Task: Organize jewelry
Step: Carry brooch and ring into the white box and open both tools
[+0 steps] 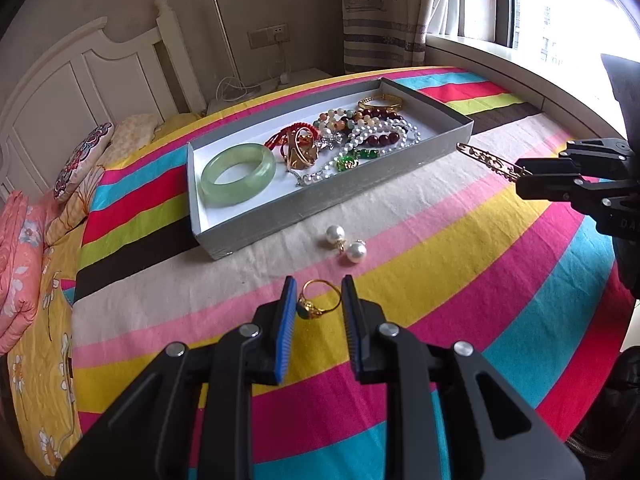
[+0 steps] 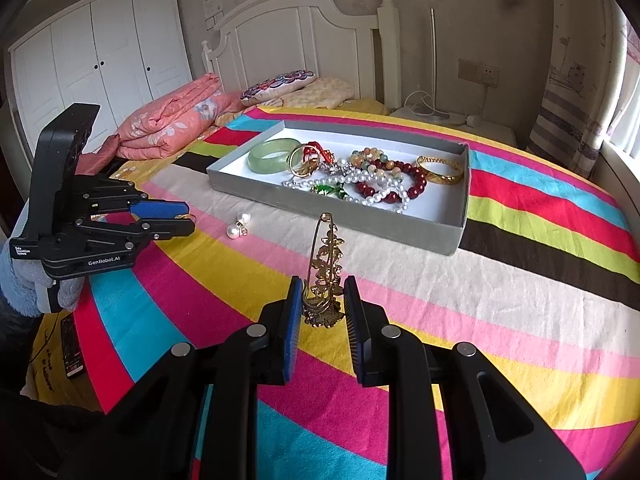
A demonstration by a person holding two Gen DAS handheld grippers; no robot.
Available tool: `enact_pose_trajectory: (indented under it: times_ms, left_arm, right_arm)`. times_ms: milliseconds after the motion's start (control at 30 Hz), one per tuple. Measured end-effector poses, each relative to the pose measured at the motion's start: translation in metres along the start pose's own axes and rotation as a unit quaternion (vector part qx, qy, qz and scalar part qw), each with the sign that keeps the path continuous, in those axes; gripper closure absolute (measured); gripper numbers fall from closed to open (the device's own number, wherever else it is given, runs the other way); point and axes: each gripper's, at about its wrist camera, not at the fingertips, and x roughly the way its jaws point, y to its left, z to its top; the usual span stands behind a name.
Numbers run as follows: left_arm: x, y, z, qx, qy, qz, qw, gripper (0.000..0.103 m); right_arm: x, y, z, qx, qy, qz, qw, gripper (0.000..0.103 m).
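Two tongs at work: right tongs (image 2: 323,300) pinched a gold filigree brooch (image 2: 326,268) at centre frame, short of the grey tray (image 2: 460,220); left tongs (image 1: 319,300) gaped around a gold ring (image 1: 318,300) on the bed. The thin brooch could likely twist loose and snag.

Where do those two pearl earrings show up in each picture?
Left wrist view: pearl earrings lie centre, between the grey tray and the gripper's fingers.
Right wrist view: pearl earrings lie left of centre, below the tray's left corner.
Shared landmark: the tray.
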Motion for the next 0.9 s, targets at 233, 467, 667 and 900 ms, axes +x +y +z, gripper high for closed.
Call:
enact_pose_trajectory:
  times_ms: [233,467,667,900]
  left_arm:
    - [0.002,0.004,0.013,-0.016,-0.008,0.002,0.9998,0.080]
    - [-0.001,0.014,0.035,-0.035,-0.025,-0.006,0.9991,0.080]
    - [-0.007,0.023,0.020,-0.059,-0.033,-0.040,0.9969,0.042]
    - [0.018,0.013,-0.006,-0.031,0.013,-0.046,0.9984,0.043]
  right_arm:
    - [0.003,-0.004,0.029,-0.005,-0.024,-0.008,1.000,0.081]
    - [0.016,-0.012,0.056,0.011,-0.036,0.001,0.999,0.081]
    - [0.016,-0.012,0.046,0.017,-0.032,0.016,0.999,0.081]
    - [0.025,-0.020,0.030,0.032,-0.012,0.017,0.999,0.081]
